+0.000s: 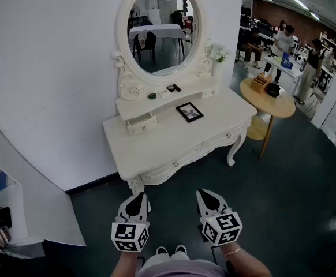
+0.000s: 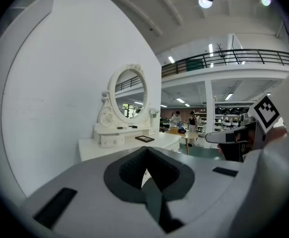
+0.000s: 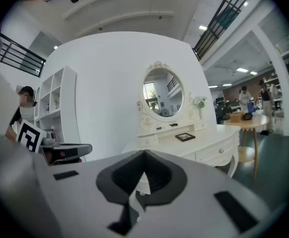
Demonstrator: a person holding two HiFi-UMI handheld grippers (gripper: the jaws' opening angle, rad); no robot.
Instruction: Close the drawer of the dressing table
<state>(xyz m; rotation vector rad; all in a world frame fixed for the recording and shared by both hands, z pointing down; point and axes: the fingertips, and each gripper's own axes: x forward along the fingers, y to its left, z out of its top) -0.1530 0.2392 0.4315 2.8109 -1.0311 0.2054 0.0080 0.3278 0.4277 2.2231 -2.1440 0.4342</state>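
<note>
The white dressing table (image 1: 156, 149) with its oval mirror (image 1: 162, 27) stands against the curved white wall, a step ahead of me. On its upper shelf, the small left drawer (image 1: 140, 123) sticks out a little. Both grippers hang low in front of me, well short of the table's front edge. My left gripper (image 1: 138, 196) is shut and holds nothing, and so is my right gripper (image 1: 205, 193). In the left gripper view the drawer (image 2: 112, 141) shows far beyond the shut left gripper (image 2: 147, 167). The right gripper view has the drawer (image 3: 148, 141) above the right gripper (image 3: 143, 175).
A black picture frame (image 1: 189, 112) lies on the tabletop, with small dark items on the shelf and white flowers (image 1: 219, 53) at its right. A round wooden table (image 1: 269, 100) stands to the right. People are in the background. A white shelf unit (image 1: 6, 212) is at my left.
</note>
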